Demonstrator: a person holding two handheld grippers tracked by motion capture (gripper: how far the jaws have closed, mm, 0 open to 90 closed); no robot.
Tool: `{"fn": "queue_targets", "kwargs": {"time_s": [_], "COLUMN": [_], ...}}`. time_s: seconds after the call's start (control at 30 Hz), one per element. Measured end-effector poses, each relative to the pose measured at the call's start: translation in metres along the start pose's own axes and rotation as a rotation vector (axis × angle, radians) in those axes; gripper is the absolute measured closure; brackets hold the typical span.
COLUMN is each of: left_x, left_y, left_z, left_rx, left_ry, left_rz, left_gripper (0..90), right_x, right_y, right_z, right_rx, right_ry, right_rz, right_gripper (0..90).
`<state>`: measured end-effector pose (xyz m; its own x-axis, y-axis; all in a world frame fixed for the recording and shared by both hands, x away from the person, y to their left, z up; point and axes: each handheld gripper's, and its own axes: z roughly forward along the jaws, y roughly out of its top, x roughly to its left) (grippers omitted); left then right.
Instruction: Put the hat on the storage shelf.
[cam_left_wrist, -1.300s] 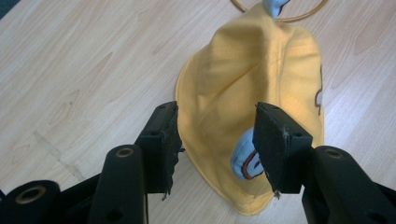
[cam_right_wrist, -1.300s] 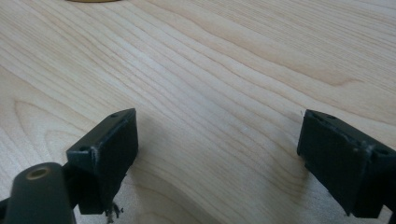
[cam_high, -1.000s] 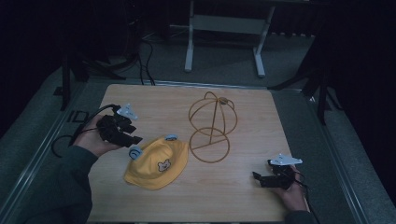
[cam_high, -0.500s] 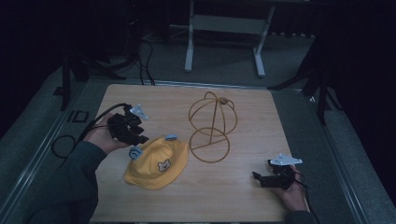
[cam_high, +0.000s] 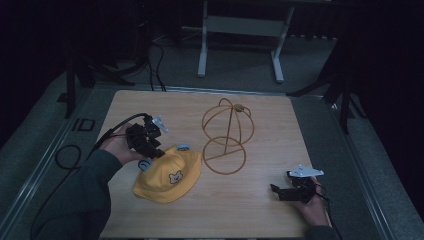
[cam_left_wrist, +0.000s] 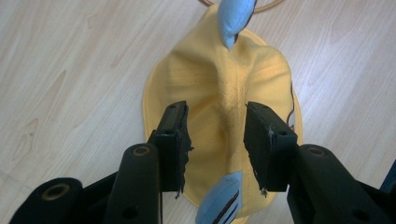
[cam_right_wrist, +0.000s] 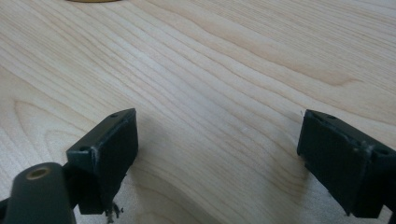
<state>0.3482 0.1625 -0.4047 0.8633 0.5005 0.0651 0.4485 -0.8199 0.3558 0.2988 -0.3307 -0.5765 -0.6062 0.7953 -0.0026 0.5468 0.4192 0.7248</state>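
Left gripper (cam_left_wrist: 212, 140): jaws just closing in, straddling a raised fold of the yellow hat (cam_left_wrist: 224, 98), not visibly pinching. In the left gripper view the hat lies flat on the table (cam_high: 260, 120), long axis running away toward the wire stand (cam_high: 227, 135).

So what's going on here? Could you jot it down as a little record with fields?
Surface: wooden table
Main item: yellow hat with blue ears, lying flat
Nearby: wire hat stand, upright, empty
Left gripper: over the hat, jaws closing in on a raised fold of fabric, not yet pinching it
Right gripper: jaws wide open, low over bare wood
Likely next: pinch the hat
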Motion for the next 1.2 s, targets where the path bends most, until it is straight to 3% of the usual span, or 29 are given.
{"fn": "queue_targets", "kwargs": {"time_s": [0.37,0.47,0.53,0.83,0.97,1.2], "left_x": [-0.004,-0.007,-0.008,-0.005,-0.006,-0.007], "left_y": [0.009,0.013,0.015,0.020,0.021,0.021], "left_z": [0.013,0.017,0.021,0.039,0.040,0.027], "left_rx": [0.039,0.067,0.094,0.180,0.179,0.137], "left_ry": [-0.017,-0.023,-0.014,-0.045,-0.065,-0.055], "left_rz": [0.060,0.089,0.098,0.131,0.154,0.167], "left_gripper": [60.7,61.4,62.4,68.9,79.5,82.2], "right_x": [0.000,0.000,0.000,0.000,0.000,0.000], "right_y": [0.000,0.000,0.000,0.000,0.000,0.000], "right_z": [0.000,0.000,0.000,0.000,0.000,0.000], "right_rx": [0.000,0.000,-0.001,0.001,0.001,0.001], "right_ry": [0.000,0.000,0.000,0.000,0.000,0.000], "right_rz": [0.000,0.000,0.000,-0.002,-0.001,-0.002], "right_gripper": [12.3,12.3,12.3,12.3,12.3,12.3]}}
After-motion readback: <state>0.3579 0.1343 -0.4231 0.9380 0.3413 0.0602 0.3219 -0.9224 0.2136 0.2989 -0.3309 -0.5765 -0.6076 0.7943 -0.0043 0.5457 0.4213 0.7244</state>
